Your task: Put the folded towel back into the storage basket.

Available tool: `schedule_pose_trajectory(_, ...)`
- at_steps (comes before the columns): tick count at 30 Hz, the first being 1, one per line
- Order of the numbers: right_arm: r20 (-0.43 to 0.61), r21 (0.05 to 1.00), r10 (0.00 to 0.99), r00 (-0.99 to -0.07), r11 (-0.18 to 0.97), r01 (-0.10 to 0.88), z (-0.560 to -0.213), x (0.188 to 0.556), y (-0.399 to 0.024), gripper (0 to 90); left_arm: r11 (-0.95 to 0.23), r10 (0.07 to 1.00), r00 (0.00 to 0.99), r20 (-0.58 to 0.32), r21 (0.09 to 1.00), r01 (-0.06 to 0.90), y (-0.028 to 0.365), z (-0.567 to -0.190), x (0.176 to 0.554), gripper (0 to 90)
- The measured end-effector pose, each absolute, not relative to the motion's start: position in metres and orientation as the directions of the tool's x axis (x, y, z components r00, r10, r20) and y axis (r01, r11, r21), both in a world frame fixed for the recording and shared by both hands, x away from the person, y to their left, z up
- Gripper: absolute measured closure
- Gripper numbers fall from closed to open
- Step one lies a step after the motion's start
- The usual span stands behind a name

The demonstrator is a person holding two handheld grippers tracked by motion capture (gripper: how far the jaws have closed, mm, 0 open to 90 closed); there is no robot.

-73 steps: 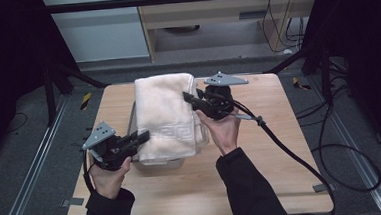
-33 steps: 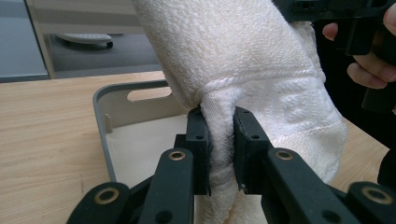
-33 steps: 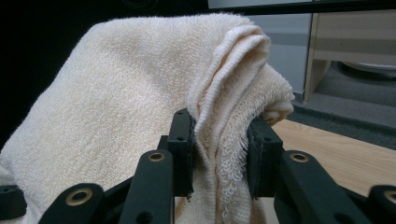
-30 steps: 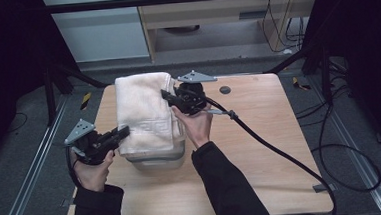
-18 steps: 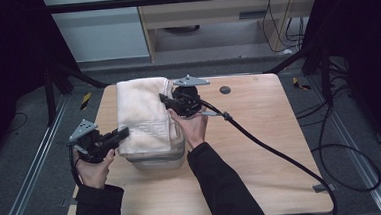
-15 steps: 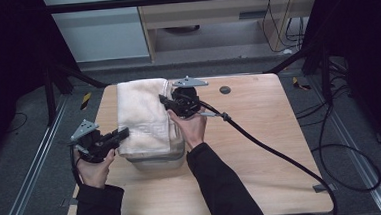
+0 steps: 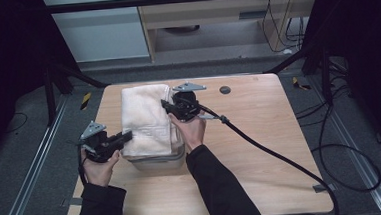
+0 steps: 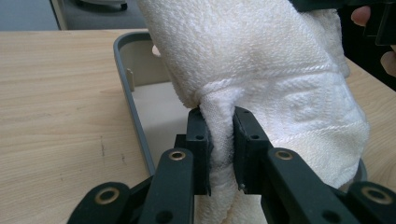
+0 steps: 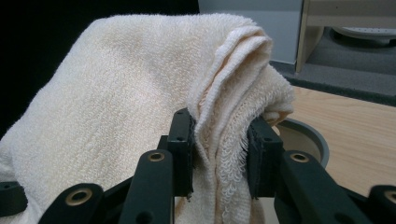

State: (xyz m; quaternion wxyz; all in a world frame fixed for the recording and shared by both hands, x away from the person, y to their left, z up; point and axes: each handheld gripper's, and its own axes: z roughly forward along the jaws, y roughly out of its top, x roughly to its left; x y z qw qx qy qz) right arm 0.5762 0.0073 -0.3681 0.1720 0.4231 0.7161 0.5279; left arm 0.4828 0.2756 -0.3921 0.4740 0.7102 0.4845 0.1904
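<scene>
A folded cream towel hangs lengthwise over a grey tray on the wooden table. My left gripper is shut on the towel's near left edge. In the left gripper view its jaws pinch a fold of the towel above the tray's rim. My right gripper is shut on the towel's far right edge. The right gripper view has a thick bunch of towel squeezed between the jaws, and the tray's rounded corner lies below.
The right gripper's black cable trails across the table to its right front corner. A small dark round hole sits near the far edge. A metal frame and a shelf unit stand beyond the table.
Both grippers have carried the towel leftward and lowered it toward the tray. The towel now sits lower over the tray, still held at both ends.
</scene>
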Motion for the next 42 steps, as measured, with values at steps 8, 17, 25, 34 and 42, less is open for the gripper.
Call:
schedule_pose_trajectory(8, 0.206, 0.888, 0.795, -0.571, 0.094, 0.45, -0.382, 0.581, 0.009, 67.5, -0.099, 0.874, 0.45, -0.181, 0.842, 0.531, 0.275, -0.402, 0.489, 77.8)
schedule_pose_trajectory(17, 0.215, 0.867, 0.806, -0.552, 0.103, 0.488, -0.401, 0.584, 0.007, 67.2, -0.142, 0.881, 0.446, -0.156, 0.812, 0.566, 0.267, -0.418, 0.496, 77.8)
schedule_pose_trajectory(25, 0.201, 0.853, 0.814, -0.545, 0.128, 0.505, -0.414, 0.586, 0.008, 66.9, -0.166, 0.888, 0.437, -0.141, 0.789, 0.591, 0.264, -0.429, 0.501, 77.8)
schedule_pose_trajectory(34, 0.201, 0.84, 0.822, -0.533, 0.136, 0.525, -0.424, 0.591, 0.01, 66.7, -0.179, 0.896, 0.426, -0.128, 0.773, 0.609, 0.262, -0.436, 0.506, 77.7)
schedule_pose_trajectory(42, 0.182, 0.835, 0.825, -0.535, 0.158, 0.527, -0.431, 0.593, 0.012, 65.2, -0.194, 0.9, 0.421, -0.111, 0.764, 0.615, 0.259, -0.439, 0.506, 76.9)
